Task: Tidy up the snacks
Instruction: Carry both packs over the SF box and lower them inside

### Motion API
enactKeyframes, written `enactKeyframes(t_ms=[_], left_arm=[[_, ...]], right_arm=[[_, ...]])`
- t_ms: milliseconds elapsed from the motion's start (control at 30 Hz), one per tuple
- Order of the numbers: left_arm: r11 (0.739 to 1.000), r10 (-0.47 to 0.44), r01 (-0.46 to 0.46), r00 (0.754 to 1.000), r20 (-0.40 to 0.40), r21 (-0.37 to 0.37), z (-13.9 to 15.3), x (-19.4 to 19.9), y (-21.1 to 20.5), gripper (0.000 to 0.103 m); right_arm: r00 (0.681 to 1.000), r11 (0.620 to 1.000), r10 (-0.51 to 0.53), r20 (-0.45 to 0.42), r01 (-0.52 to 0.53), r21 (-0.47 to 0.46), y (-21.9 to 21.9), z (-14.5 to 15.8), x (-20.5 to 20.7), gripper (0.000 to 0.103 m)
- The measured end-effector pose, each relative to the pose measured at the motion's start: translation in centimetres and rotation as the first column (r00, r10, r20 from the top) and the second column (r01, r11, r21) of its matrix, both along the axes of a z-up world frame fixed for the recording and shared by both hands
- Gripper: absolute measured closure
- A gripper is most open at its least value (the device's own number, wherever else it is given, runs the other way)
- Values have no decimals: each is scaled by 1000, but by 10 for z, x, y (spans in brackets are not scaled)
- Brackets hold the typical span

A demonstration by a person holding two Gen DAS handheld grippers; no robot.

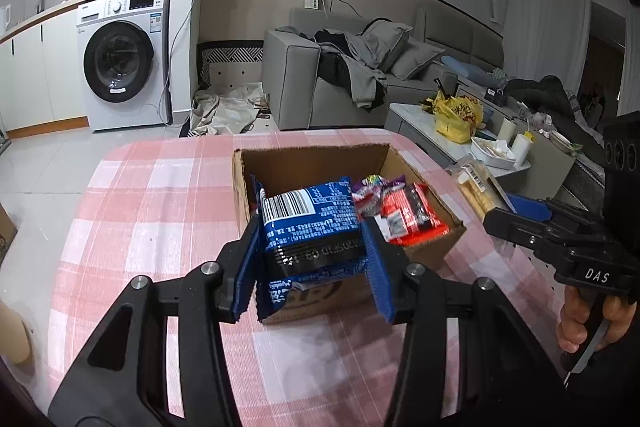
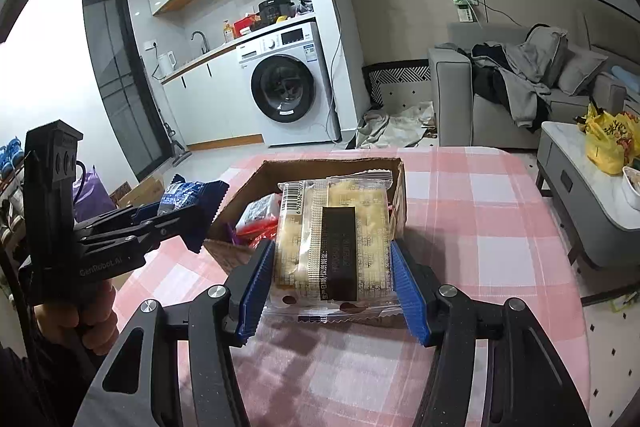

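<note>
Pink checked cloth covers the table (image 1: 160, 207) where we work, with a cardboard box (image 1: 312, 155) near its far edge already holding a few red and purple packets (image 1: 404, 211). Two snacks are left, both carried near the box: our left gripper (image 1: 311, 259) is clamped on a blue wafer pack (image 1: 312, 227), our right gripper (image 2: 332, 279) on a clear cracker pack (image 2: 332, 227). Each pack's long axis runs away from us toward the box, tilted upward.

Beyond the worktop's far edge stand a white washing machine (image 1: 122, 61), a grey sofa (image 1: 296, 83) heaped with clothes (image 1: 360, 67), and a yellow bag (image 1: 456, 115) on a low table (image 1: 412, 117).
</note>
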State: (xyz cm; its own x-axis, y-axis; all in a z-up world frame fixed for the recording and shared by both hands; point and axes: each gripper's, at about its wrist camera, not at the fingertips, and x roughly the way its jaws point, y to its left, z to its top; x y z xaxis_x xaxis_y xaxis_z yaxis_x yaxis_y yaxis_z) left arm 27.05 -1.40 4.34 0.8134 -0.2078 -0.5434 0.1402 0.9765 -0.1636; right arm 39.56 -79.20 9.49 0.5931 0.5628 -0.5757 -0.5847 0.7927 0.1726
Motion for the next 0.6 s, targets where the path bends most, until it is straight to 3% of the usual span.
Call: enactKeyframes(t_ms=[600], left_arm=[[1000, -2, 2, 1000, -6, 10, -7, 53, -7, 58]], right_arm=[[999, 999, -42, -11, 42, -3, 16, -9, 38, 44]])
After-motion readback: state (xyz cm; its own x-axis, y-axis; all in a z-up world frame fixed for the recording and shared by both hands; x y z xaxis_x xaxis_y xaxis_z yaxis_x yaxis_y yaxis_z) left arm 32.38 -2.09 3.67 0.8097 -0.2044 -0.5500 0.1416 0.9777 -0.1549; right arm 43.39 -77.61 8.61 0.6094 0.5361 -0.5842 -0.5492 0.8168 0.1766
